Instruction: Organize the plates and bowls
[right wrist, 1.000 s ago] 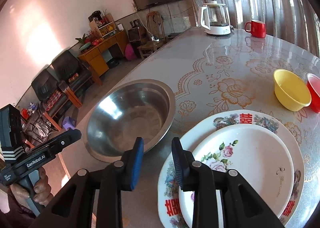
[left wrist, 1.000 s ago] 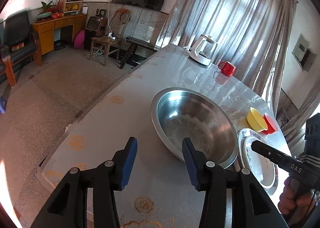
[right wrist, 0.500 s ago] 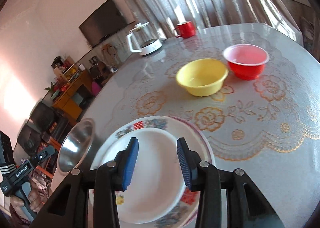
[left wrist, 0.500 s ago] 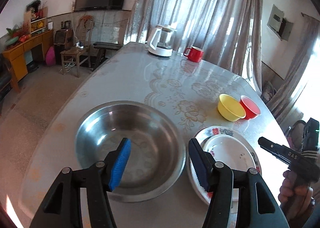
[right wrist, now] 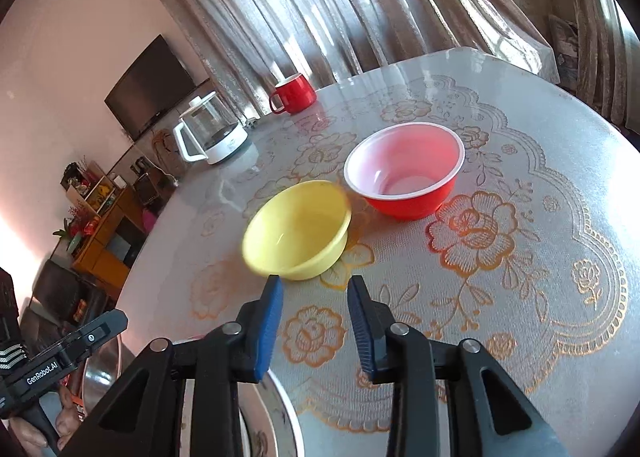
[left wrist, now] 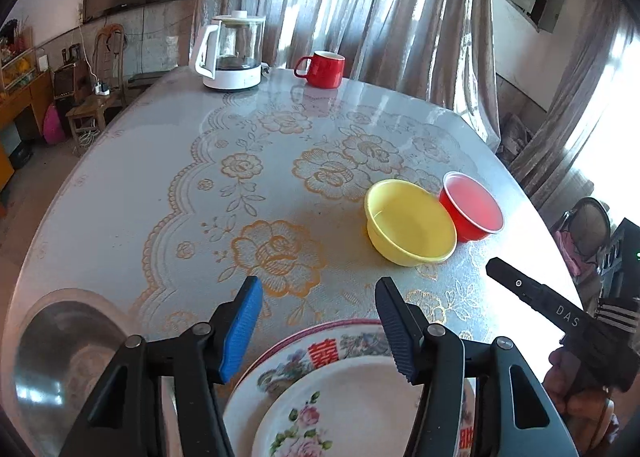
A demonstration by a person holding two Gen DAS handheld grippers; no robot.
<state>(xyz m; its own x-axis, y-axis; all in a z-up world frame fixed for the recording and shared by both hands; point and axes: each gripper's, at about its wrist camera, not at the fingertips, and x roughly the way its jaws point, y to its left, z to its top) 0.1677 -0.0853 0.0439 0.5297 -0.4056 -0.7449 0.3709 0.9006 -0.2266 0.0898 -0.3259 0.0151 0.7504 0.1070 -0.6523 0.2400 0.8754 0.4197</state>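
Two bowls: yellow bowl (right wrist: 297, 231), red bowl (right wrist: 404, 171) | two stacked plates (left wrist: 352, 397)

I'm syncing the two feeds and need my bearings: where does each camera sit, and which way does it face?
Left wrist: on the left gripper, jaws closing on nothing, angled down over the stacked plates toward the yellow bowl; the right gripper's handle and a hand show.
Right wrist: on the right gripper, jaws closing on nothing, angled down at the yellow bowl and red bowl; the left gripper's handle shows at the lower left.
Shared: both bowls, kettle, red mug.
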